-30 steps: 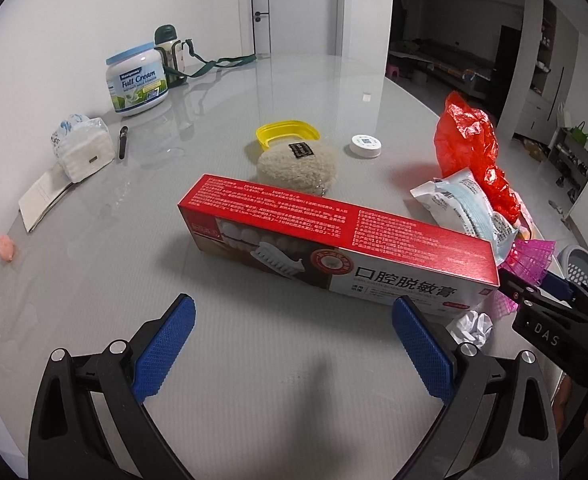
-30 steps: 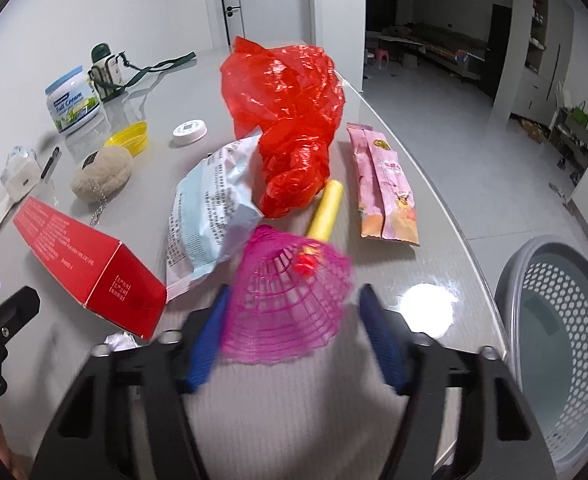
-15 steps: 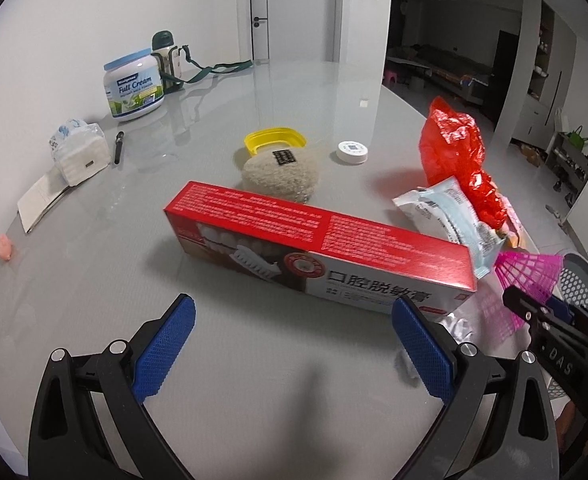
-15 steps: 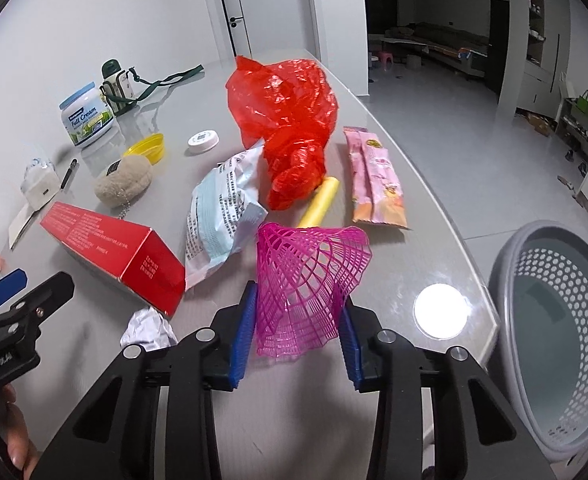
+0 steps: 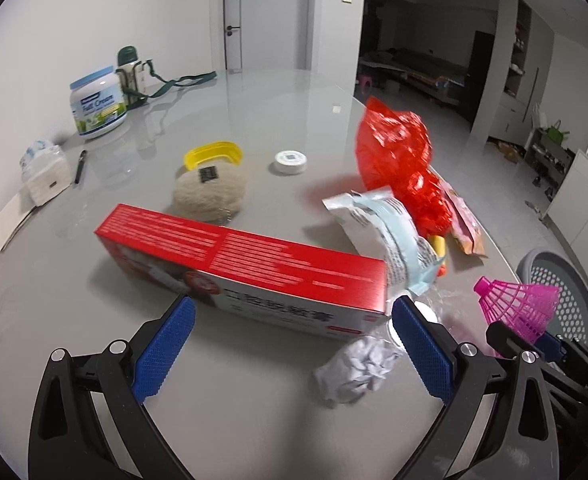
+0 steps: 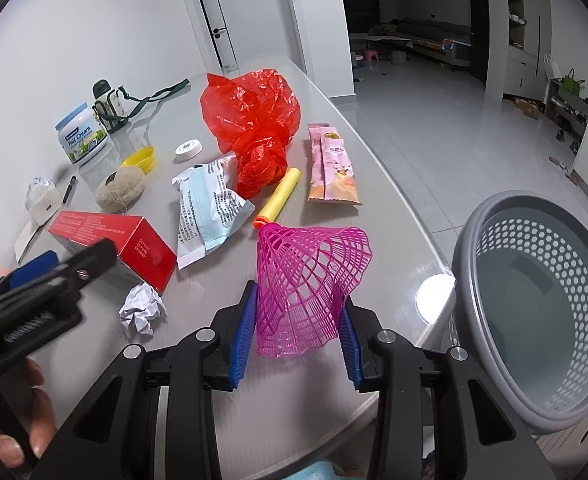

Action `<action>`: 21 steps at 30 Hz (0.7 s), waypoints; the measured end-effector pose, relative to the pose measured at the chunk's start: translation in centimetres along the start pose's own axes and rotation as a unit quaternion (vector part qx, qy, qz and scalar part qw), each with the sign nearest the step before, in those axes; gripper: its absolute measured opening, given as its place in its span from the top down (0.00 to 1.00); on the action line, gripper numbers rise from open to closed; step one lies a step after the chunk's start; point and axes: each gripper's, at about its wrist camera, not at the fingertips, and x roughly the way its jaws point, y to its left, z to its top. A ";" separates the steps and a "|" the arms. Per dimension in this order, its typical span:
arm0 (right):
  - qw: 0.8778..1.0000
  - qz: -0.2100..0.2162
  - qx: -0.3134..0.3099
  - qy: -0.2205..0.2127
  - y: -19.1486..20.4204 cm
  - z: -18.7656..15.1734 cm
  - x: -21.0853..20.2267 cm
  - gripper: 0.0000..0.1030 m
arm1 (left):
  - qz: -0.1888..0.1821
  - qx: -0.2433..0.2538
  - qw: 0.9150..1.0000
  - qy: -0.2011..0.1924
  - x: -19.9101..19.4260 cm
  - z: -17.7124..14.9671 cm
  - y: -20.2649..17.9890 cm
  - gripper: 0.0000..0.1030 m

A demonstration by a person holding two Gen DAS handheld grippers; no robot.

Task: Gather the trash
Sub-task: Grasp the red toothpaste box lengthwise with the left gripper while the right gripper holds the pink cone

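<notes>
My right gripper [image 6: 296, 326] is shut on a pink plastic shuttlecock [image 6: 310, 284] and holds it above the table's right edge, left of a grey perforated basket [image 6: 542, 320]. The shuttlecock [image 5: 518, 306] and the basket [image 5: 562, 284] also show in the left wrist view. My left gripper [image 5: 294, 344] is open and empty, just in front of a long red toothpaste box [image 5: 245, 268]. A crumpled white paper ball [image 5: 354, 368] lies by its right finger. A red plastic bag [image 6: 253, 120], a blue-white wrapper [image 6: 207, 208], a yellow tube [image 6: 279, 196] and a pink packet [image 6: 332, 164] lie on the table.
A beige pouch [image 5: 209, 192], yellow lid [image 5: 213, 152], white cap [image 5: 289, 160], milk powder tub [image 5: 97, 104], green bottle [image 5: 131, 68], tissue pack [image 5: 45, 170] and pen [image 5: 79, 160] sit farther back on the grey table [image 5: 253, 112]. The table's rounded edge runs beside the basket.
My right gripper closed on the pink shuttlecock, lifted it off the table and moved it toward the basket. My left gripper shifted right, bringing the paper ball into view.
</notes>
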 end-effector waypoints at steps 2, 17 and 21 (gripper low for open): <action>1.000 0.001 0.003 -0.001 -0.2 -0.1 -0.3 0.64 | -0.001 0.005 1.000 0.002 0.3 -0.1 -0.6 0.06; 1.000 0.008 0.005 -0.006 0.3 -0.2 -1.2 0.64 | 0.029 -0.022 0.999 0.015 1.8 0.0 1.7 0.06; 1.000 0.012 -0.001 -0.005 0.9 -0.3 -1.1 0.64 | 0.040 -0.042 0.998 0.016 1.2 -0.3 4.3 0.06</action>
